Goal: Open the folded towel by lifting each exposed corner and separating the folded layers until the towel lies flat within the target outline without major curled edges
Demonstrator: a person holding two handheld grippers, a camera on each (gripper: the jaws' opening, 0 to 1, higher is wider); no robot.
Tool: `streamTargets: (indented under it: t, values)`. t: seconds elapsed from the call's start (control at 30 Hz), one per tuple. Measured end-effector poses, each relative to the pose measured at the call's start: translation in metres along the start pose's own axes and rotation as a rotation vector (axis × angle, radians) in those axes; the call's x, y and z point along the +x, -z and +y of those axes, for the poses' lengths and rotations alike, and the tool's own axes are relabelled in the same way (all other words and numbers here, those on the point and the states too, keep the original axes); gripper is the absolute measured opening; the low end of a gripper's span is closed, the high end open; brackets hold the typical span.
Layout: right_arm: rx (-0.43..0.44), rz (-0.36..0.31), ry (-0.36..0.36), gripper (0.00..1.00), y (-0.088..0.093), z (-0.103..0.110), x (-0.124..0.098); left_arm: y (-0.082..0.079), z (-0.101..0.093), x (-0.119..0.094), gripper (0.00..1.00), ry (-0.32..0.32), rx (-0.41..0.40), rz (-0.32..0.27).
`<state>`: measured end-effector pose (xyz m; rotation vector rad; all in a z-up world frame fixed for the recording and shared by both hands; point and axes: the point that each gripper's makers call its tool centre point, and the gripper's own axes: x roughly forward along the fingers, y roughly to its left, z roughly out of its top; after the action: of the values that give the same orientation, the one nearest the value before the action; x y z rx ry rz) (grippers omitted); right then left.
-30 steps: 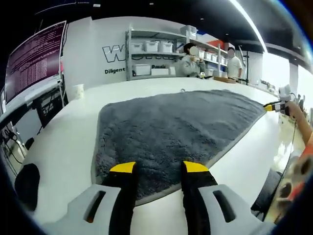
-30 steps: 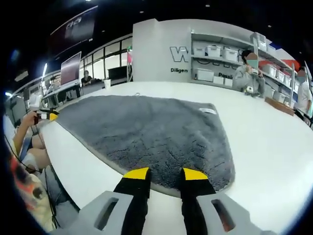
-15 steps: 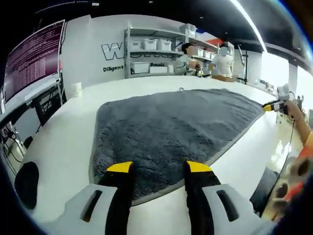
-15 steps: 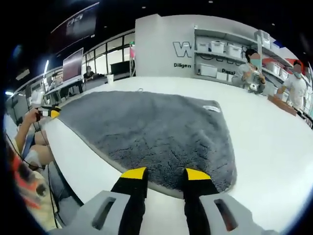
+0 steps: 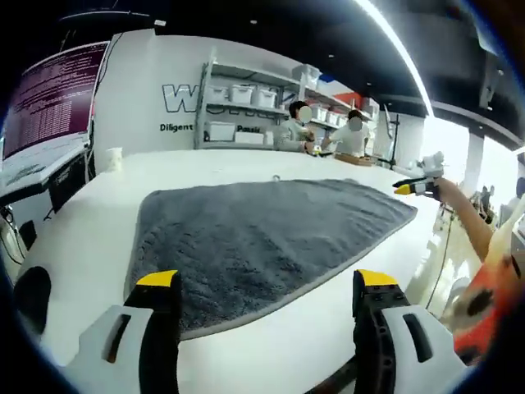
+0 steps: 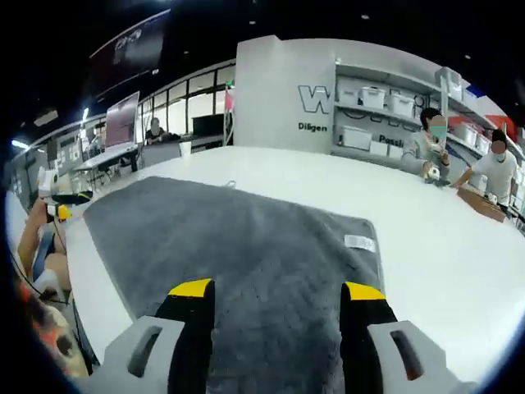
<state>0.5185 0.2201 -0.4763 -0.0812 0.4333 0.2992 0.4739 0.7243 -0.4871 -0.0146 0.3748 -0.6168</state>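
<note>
Both my grippers, left (image 5: 267,283) and right (image 6: 277,291), have fingers spread apart, holding nothing. Grey towel (image 5: 262,226) lies spread flat on the white counter (image 5: 74,222), along its near edge. Unfolding looks done; next, check edges for curls. Paper cup (image 5: 113,158) sits well clear.

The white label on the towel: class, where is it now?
In the right gripper view, the white label sits near the grey towel's right edge, beyond the right claw.
</note>
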Motion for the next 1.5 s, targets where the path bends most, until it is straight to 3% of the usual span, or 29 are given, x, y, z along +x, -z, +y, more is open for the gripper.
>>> streamTargets:
  t: [0.17, 0.3, 0.5, 0.7, 0.87, 1.07, 1.5]
  values:
    - [-0.018, 0.003, 0.015, 0.52, -0.029, -0.023, 0.037, 0.004, -0.013, -0.009, 0.98, 0.018, 0.043, 0.020]
    - [-0.010, 0.018, 0.021, 0.51, -0.040, -0.028, 0.062, 0.006, -0.016, -0.016, 1.00, 0.020, 0.063, 0.031]
    - [0.010, 0.035, 0.109, 0.42, -0.055, -0.061, 0.099, 0.017, -0.022, -0.020, 1.00, 0.024, 0.060, 0.049]
    - [0.005, 0.142, 0.194, 0.34, -0.043, -0.100, 0.136, 0.026, -0.023, -0.023, 1.00, 0.012, 0.035, 0.070]
    - [0.063, 0.172, 0.229, 0.32, -0.030, -0.124, 0.156, 0.026, -0.025, -0.026, 0.99, 0.009, 0.030, 0.070]
    - [0.116, 0.207, 0.237, 0.32, -0.008, -0.133, 0.165, 0.027, -0.023, -0.026, 0.99, -0.003, 0.031, 0.080]
    - [0.115, 0.174, 0.198, 0.30, -0.011, -0.136, 0.164, 0.026, -0.023, -0.026, 0.99, -0.001, 0.041, 0.087]
